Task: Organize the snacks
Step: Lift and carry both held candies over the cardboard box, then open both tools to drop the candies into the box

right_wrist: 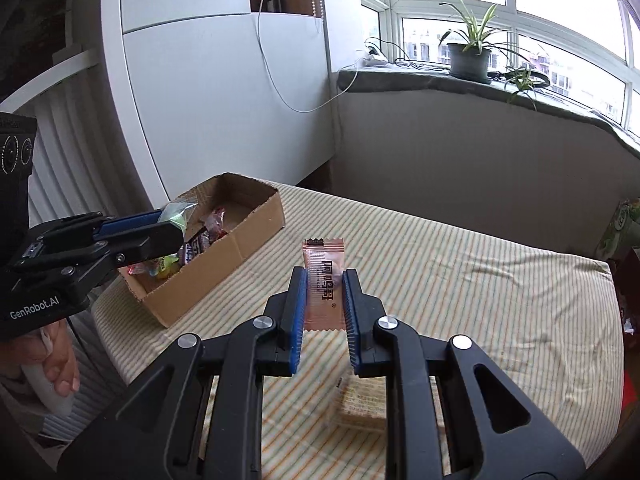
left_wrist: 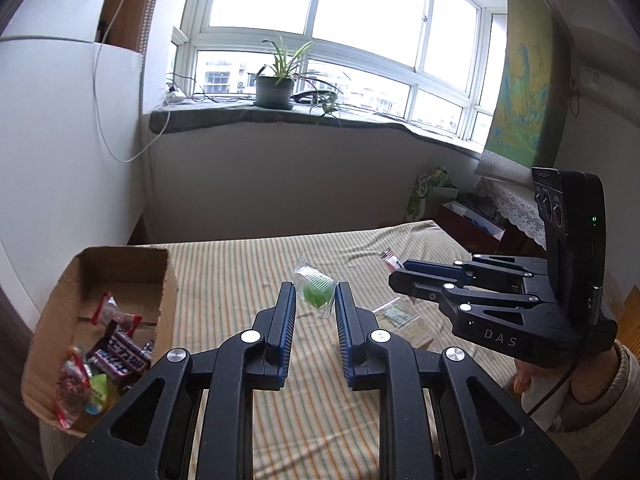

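Note:
My left gripper (left_wrist: pixel 315 295) is shut on a clear packet with a green sweet (left_wrist: pixel 314 289), held above the striped table (left_wrist: pixel 240 280). The same packet (right_wrist: pixel 176 214) shows in the right wrist view, hanging over the near end of the cardboard box (right_wrist: pixel 248 236). My right gripper (right_wrist: pixel 325 286) is shut on a pink wrapped snack bar (right_wrist: pixel 323 280), upright above the table. The cardboard box (left_wrist: pixel 166 280) at the left holds several wrapped snacks (left_wrist: pixel 116 350). A beige wafer packet (right_wrist: pixel 362 400) lies on the cloth below the right gripper.
A white cabinet (right_wrist: pixel 224 92) stands behind the box. The windowsill carries a potted plant (left_wrist: pixel 276 84) and cables. Green bags and a lace-covered stand (left_wrist: pixel 516 204) sit beyond the table's far right corner. A person's hand (right_wrist: pixel 56 364) grips the left handle.

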`<action>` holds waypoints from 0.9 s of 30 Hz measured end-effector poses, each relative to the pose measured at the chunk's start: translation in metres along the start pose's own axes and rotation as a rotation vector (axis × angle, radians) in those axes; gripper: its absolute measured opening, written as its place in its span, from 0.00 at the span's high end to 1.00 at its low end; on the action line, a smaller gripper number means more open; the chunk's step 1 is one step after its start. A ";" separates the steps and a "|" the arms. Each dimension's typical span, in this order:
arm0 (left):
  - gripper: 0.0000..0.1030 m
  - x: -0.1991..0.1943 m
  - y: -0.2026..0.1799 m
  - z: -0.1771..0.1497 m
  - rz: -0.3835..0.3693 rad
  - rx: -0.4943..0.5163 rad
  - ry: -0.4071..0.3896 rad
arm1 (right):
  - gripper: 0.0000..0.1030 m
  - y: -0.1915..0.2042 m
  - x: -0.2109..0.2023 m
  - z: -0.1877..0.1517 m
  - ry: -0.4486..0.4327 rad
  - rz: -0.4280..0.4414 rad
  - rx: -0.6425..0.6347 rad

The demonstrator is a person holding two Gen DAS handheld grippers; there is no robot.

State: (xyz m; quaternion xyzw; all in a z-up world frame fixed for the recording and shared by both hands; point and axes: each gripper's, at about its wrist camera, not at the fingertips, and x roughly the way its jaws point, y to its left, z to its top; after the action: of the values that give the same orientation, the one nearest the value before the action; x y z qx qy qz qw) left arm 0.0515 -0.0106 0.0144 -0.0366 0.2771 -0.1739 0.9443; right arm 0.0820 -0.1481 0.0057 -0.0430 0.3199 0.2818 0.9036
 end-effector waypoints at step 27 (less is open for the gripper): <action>0.82 -0.051 0.154 -0.031 0.258 -0.173 -0.014 | 0.82 0.146 0.123 0.064 0.037 0.278 -0.156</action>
State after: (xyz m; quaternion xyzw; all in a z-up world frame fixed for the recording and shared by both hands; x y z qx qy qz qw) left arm 0.0427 0.1519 -0.0111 -0.0831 0.2867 -0.0264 0.9540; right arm 0.1177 0.0504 -0.0028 -0.0734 0.3166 0.4270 0.8438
